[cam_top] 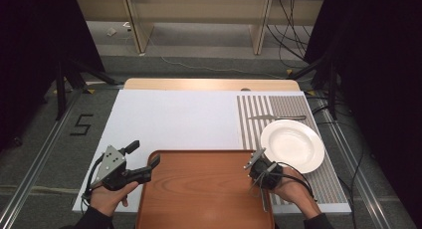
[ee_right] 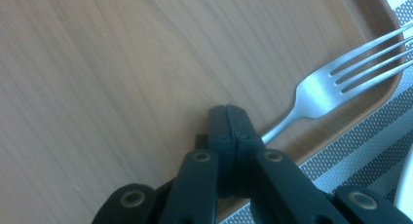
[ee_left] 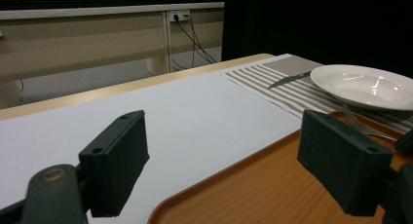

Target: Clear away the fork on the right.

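Left gripper (cam_top: 144, 158) hovers at the wooden tray's (cam_top: 199, 189) near-left corner, jaws spread wide, nothing between them. Across the bare tray, the right gripper (ee_right: 233, 118) has its jaws pressed together on the fork (ee_right: 336, 78), pinching the handle; the tines poke out over the tray's right rim. Just beyond lies the striped placemat (cam_top: 259, 114) with the white plate (cam_top: 292, 144) close by, a knife (cam_top: 276, 118) touching its far edge.

**Items on the table, by count**

One wooden tray (cam_top: 199, 189); one white plate (cam_top: 292, 145); one fork (ee_right: 331, 83) (tines over the tray rim); one knife (cam_top: 276, 117); one striped placemat (cam_top: 254, 119); one white sheet (cam_top: 174, 119); two handheld grippers, left (cam_top: 144, 160) and right (cam_top: 254, 158).
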Action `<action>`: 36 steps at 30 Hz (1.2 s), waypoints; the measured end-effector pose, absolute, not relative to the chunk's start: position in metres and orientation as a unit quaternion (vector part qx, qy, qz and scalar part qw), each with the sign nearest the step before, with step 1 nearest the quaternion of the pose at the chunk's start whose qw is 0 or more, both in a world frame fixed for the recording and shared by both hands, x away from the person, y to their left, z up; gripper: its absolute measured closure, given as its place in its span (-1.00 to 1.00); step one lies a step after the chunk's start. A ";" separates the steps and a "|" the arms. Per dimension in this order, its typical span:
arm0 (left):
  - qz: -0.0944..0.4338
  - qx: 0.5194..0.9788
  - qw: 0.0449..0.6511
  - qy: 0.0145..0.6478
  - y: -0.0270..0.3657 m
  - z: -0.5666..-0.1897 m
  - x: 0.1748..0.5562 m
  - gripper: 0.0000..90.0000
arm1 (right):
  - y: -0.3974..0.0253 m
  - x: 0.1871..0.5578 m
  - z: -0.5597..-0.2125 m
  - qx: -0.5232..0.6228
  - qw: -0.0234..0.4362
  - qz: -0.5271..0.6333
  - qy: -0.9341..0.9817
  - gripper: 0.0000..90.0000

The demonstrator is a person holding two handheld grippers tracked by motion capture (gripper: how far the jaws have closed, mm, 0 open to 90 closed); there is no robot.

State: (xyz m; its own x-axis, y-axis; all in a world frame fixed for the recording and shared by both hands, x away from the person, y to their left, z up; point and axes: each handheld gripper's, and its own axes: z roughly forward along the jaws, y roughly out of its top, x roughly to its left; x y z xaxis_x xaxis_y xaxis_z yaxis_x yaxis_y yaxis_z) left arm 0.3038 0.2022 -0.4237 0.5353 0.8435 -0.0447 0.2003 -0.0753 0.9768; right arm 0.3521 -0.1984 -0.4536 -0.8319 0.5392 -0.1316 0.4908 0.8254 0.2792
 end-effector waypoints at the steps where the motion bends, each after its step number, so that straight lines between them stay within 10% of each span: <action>1: 0.287 0.675 0.559 0.387 0.202 -0.424 0.304 -0.60 | -0.199 0.352 -0.454 0.269 0.104 0.119 0.950 1.00; 13: 0.289 0.676 0.556 0.387 0.201 -0.424 0.305 -0.59 | -0.198 0.349 -0.452 0.267 0.097 0.131 0.950 0.97; 36: 0.291 0.679 0.557 0.378 0.203 -0.423 0.300 -0.60 | -0.189 0.339 -0.417 0.294 0.112 0.355 0.880 0.11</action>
State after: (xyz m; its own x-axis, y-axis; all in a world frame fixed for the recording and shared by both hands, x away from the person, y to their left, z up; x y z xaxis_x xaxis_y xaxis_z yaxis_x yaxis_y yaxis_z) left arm 0.3002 0.2028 -0.4234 0.5442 0.8386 -0.0260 0.1889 -0.0923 0.9776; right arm 0.3391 -0.1886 -0.4168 -0.8022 0.5970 0.0116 0.4383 0.5755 0.6905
